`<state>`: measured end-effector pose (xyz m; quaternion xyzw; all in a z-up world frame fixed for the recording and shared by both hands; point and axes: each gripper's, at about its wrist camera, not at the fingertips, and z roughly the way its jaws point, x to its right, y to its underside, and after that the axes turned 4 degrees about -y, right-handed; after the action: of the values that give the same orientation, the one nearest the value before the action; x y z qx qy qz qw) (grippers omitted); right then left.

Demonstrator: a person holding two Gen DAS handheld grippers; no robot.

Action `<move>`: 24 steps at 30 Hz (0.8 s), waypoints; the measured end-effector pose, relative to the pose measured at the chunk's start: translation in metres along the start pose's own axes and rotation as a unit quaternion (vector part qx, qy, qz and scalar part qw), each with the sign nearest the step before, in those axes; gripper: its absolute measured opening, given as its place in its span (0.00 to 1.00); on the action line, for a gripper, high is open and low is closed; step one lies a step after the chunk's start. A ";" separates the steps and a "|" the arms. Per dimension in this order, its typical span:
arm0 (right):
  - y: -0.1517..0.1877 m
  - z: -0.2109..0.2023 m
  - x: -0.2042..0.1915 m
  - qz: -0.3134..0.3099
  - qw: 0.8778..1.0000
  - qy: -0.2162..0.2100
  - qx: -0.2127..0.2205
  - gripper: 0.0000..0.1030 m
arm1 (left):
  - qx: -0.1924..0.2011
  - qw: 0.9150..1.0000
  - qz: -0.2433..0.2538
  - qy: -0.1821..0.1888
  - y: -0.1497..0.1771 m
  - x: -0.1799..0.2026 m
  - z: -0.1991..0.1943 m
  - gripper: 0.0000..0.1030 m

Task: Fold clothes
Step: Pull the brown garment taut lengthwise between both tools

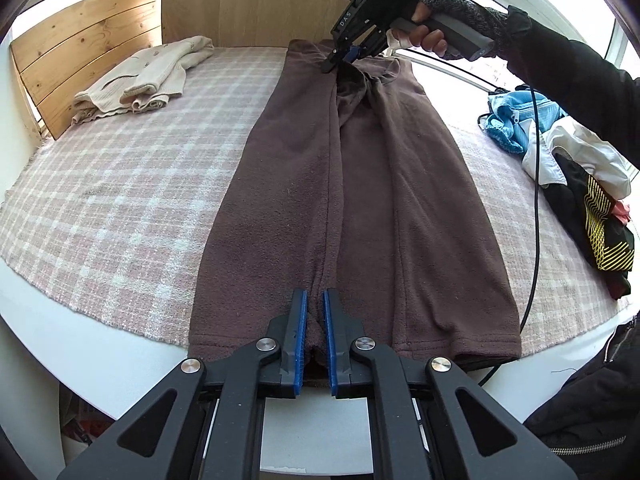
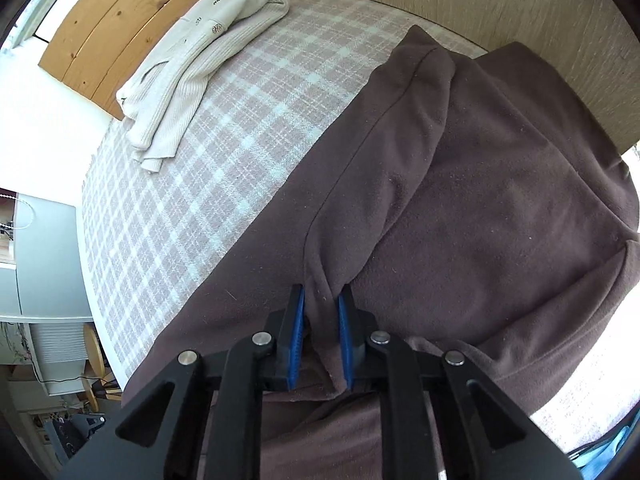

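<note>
A brown fleece garment [image 1: 360,208] lies flat and long down the middle of a round white table [image 1: 100,356]. Under it is a pink and white checked cloth [image 1: 132,200] that covers most of the table. The sides of the garment are folded in, so two long edges meet in a line down its middle.

The left gripper [image 1: 315,334] is at the near end of the garment, by the hem. Its jaws are almost pressed together and pinch a small ridge of the brown fabric between the blue pads.

The right gripper [image 2: 322,334] is at the far end, held by a hand [image 1: 430,36] in a grey knit fingerless glove. Its jaws are close together too, and they pinch a fold of brown fabric near the top of the garment, lifting it a little.

A folded cream cardigan [image 1: 148,76] sits on the checked cloth, well apart from the brown garment on the left. A pile of clothes [image 1: 560,168] in blue, white, black and yellow lies at the right edge of the table. Wooden boards [image 1: 88,44] stand behind the table.
</note>
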<state>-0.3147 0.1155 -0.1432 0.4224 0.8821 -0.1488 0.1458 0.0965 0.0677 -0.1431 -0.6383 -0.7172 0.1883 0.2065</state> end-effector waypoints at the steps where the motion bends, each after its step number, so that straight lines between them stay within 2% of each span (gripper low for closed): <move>1: 0.001 -0.003 0.001 0.000 1.000 0.001 0.000 0.14 | 0.002 1.000 0.005 0.002 -0.001 0.002 -0.003 0.07; 5: 0.007 -0.012 0.008 0.003 1.000 0.003 -0.005 0.14 | 0.010 1.000 0.020 0.020 -0.004 0.010 -0.013 0.07; 8: 0.012 -0.004 0.015 0.008 1.000 0.018 -0.017 0.14 | 0.011 0.999 0.028 0.032 -0.005 0.016 -0.018 0.07; 11: 0.018 0.013 0.019 0.006 0.999 0.045 -0.028 0.14 | -0.007 0.998 0.039 0.041 0.000 0.021 -0.004 0.07; 14: 0.019 0.014 0.013 -0.006 0.998 0.060 -0.016 0.18 | -0.032 0.998 0.043 0.041 0.009 0.024 0.018 0.07; 16: 0.020 0.013 0.010 -0.019 0.998 0.066 -0.012 0.18 | -0.032 0.998 0.042 0.038 0.009 0.023 0.019 0.09; 21: 0.016 -0.002 0.015 0.010 1.000 0.015 0.007 0.16 | -0.023 0.998 0.056 0.010 0.009 0.023 0.010 0.08; 24: 0.010 -0.010 0.013 0.014 1.000 -0.002 0.011 0.16 | -0.013 1.000 0.028 0.007 0.005 0.005 -0.001 0.08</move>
<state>-0.3161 0.1344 -0.1409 0.4361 0.8740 -0.1578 0.1452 0.1004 0.0736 -0.1450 -0.6618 -0.7002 0.1801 0.1981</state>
